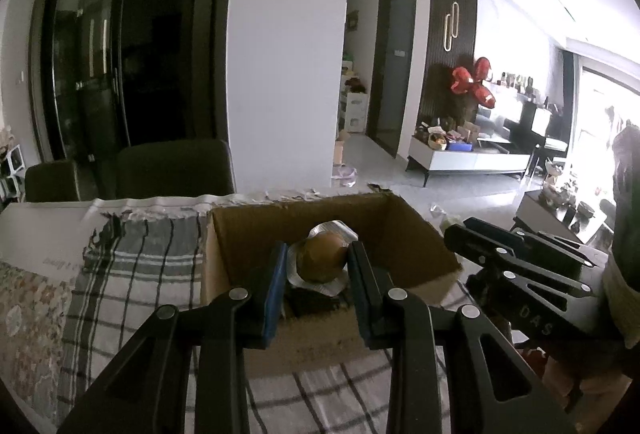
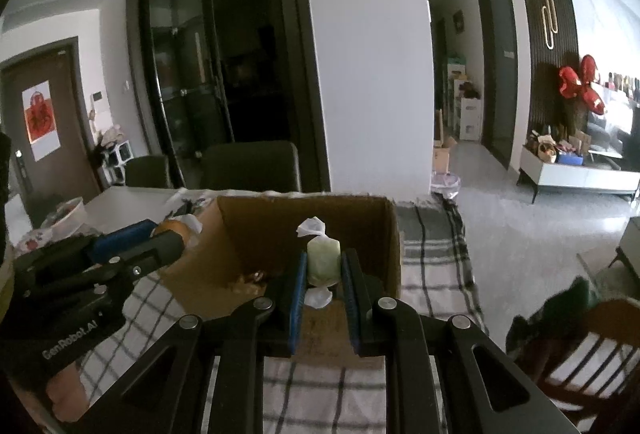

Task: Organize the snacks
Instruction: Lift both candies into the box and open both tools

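You hold a claw in each hand, both aimed forward and slightly down at an open cardboard box on a surface covered with a checked cloth.

Your left claw is gripping a round brown snack in crinkled silvery wrapping, pinched between its blue-lined pads. Seen past the tips, the snack hangs in front of the box opening.

Your right claw is clamped on a pale green sweet in clear twisted wrapping, with a white twist above the pads and another below. It too sits in line with the box mouth, and a few small items lie on the box floor just left of its tips.

To do this step well, bring each snack clearly over the box rim before you let go, and release one at a time so the two claws do not knock together; they are near each other, the right claw just to the right of the left.

Beyond the box, past the tips, stand two dark chair backs and a white pillar. Left of the right claw, a bowl rests on the surface, well apart. A wooden chair sits low to its right. Nothing blocks the box mouth.
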Motion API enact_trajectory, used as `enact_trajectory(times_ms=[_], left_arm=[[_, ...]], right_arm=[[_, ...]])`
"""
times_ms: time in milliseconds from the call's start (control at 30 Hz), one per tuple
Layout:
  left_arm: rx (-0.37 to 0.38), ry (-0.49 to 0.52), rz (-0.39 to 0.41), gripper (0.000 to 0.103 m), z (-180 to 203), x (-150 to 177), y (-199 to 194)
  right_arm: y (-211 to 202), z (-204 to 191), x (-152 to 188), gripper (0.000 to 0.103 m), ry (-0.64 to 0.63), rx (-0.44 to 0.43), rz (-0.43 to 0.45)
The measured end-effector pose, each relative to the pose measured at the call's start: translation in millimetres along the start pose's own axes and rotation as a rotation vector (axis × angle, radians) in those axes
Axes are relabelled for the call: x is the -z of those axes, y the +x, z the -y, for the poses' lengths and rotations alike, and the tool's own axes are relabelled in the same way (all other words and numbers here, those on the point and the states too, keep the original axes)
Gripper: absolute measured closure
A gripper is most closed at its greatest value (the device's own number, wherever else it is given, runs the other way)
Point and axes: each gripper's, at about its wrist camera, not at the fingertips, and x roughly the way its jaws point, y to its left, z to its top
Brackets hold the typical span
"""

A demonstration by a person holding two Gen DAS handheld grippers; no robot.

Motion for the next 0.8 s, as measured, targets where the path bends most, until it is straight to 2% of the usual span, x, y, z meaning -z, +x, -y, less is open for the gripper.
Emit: enact_trajectory(times_ms=[233,300,400,500,633,800], left_arm=[[-0.016,0.0,-0.042,0.07,-7.5,-15.5,32.6],[-0.048,-0.006,-0.04,0.048,-11.3,-16.3,35.7],[-0.069,-0.012,-0.029,0.045,-14.9,-14.9,30.8],[-0.092,0.004,-0.015,0.041,-13.5,-10.6,18.0],[-0.124,0.01,-0.005,0.031,-10.0,-1.4,-4.6],[-0.161,0.017,0.007,0.017,-4.2,13.6,-39.1]], right_arm=[[28.5,4.3,-19.1,0.084,-0.01,0.021,-0.012],[33.0,4.1,-21.8,0.083,-0.015,0.039,-0.016],[34.9,2.4,-24.1,0.062,-0.025,0.067,-0.024],[28.2,-2.2,-21.6,0.061,-0.046,0.081,-0.019],[10.1,-5.7,-13.2,0.05,-0.041,0.081,-0.016],[-21.9,-9.7,3.3,0.041,-0.028,0.106,-0.012]])
